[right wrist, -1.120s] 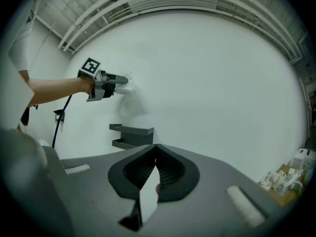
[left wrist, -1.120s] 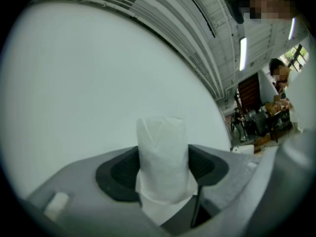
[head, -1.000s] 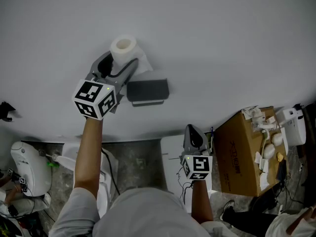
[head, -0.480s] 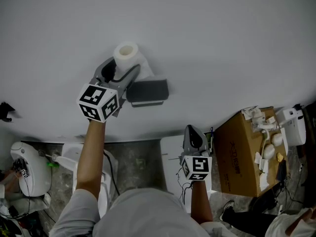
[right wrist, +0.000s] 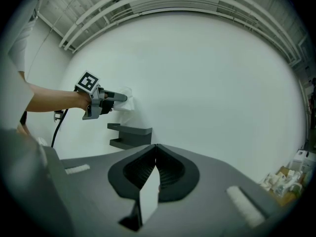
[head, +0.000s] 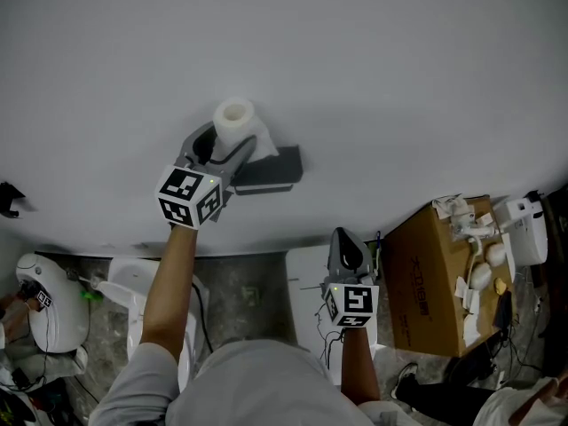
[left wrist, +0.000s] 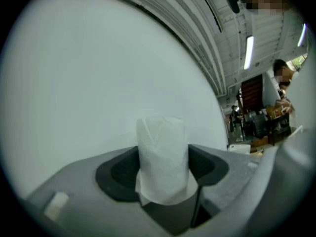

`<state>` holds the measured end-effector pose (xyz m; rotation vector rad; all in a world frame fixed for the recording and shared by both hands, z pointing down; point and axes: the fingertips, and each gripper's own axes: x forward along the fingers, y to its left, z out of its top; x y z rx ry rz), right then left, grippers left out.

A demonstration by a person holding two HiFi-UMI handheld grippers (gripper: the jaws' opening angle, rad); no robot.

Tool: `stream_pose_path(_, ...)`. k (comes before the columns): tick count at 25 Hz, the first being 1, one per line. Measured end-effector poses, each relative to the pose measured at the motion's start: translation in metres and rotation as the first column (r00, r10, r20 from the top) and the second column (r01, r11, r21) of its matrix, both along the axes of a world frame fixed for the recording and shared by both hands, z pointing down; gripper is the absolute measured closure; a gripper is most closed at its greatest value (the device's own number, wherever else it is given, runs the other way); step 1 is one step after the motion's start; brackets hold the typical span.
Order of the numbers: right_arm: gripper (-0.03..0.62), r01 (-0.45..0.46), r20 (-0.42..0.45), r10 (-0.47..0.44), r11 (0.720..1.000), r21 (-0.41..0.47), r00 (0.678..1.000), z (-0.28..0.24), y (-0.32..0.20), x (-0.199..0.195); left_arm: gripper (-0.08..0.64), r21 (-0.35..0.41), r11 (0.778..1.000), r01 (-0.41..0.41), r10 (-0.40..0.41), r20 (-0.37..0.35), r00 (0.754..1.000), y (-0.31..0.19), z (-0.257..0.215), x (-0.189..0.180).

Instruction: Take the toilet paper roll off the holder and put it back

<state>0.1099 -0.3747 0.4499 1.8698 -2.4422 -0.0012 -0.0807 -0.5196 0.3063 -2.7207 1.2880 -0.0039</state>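
The white toilet paper roll [head: 234,118] stands upright between the jaws of my left gripper [head: 232,140], which is shut on it close to the white wall. In the left gripper view the roll [left wrist: 163,157] fills the gap between both pads, with a loose sheet hanging at its bottom. The dark grey holder [head: 271,171] is fixed to the wall just right of and below the roll; in the right gripper view the holder [right wrist: 129,135] sits under the left gripper [right wrist: 116,98]. My right gripper [head: 344,238] hangs back from the wall, its jaws [right wrist: 156,147] shut and empty.
A cardboard box [head: 444,273] with white parts on top stands on the floor at the right. White appliances [head: 49,300] and cables lie at the lower left. People and furniture show far off in the left gripper view [left wrist: 276,98].
My left gripper has carried the roll down and slightly right along the wall, closer to the holder. The right gripper has stayed still.
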Motion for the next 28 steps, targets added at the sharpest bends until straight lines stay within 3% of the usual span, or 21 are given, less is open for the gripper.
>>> stream_pose_path(20, 0.591, -0.016, -0.01, 0.015, 0.999, -0.034, 1.0, 0.017, -0.004, 0.002, 0.265, -0.086, 0.996, -0.011, 0.015, 0.045, 0.999, -0.008, 0.067, 0.007)
stream_pose_path(28, 0.591, -0.02, -0.022, 0.019, 0.999, -0.046, 1.0, 0.02, -0.006, 0.0, 0.265, -0.072, 0.997, -0.024, 0.026, 0.026, 0.999, -0.008, 0.069, 0.005)
